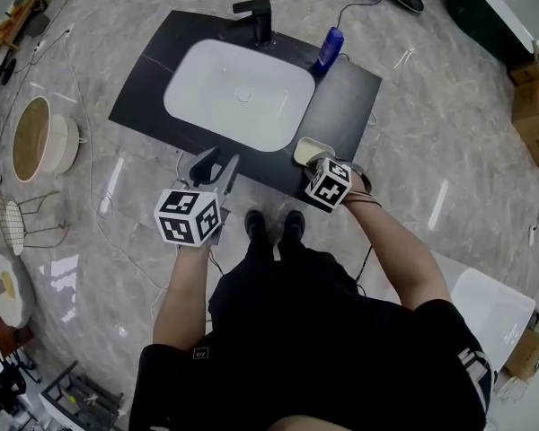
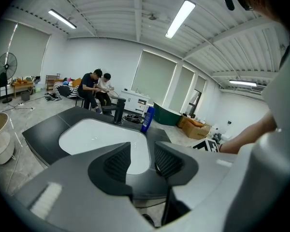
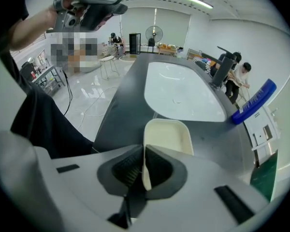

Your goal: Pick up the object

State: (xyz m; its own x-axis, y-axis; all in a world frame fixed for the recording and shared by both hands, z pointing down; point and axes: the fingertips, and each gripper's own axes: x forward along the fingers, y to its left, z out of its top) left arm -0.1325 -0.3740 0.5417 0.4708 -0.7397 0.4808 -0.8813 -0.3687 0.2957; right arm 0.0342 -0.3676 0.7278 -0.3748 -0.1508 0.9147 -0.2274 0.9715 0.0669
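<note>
Nearest, the person (image 1: 323, 330): black clothing and dark shoes (image 1: 254, 224) are seen from above, planted on a pale marbled floor (image 1: 431, 142) at the front of the bench.
Left tool (image 1: 216, 167) (image 2: 142, 158): the jaws are held apart and nothing is caught between them; it is poised over the near edge of the bench, in front of the basin.
Right tool (image 1: 316, 158) (image 3: 144, 153): the jaws are brought together on the near wall of the cream dish, which is pinched between the ribbed pads.
Cream dish (image 1: 307, 148) (image 3: 168, 134): a small rounded tray, found at the near right part of the bench, just beside the basin's right end; whether it is lifted clear of the surface cannot be told.
Bench (image 1: 341, 106) (image 3: 123, 100): a dark slab into which the basin is sunk.
Basin (image 1: 242, 92) (image 2: 101, 137) (image 3: 183, 91): white and rounded, set in the middle of the slab.
Faucet (image 1: 260, 16) (image 2: 118, 112) (image 3: 221, 66): black, mounted at the basin's far rim.
Blue bottle (image 1: 329, 49) (image 2: 147, 119) (image 3: 253, 103): placed at the far right of the basin, near the faucet and well apart from the dish.
Farther off: a round tub (image 1: 40, 137) is seen on the floor to the left, cardboard boxes (image 1: 532, 106) to the right, and two seated people (image 2: 96, 88) and a standing fan (image 2: 5, 66) beyond the bench.
</note>
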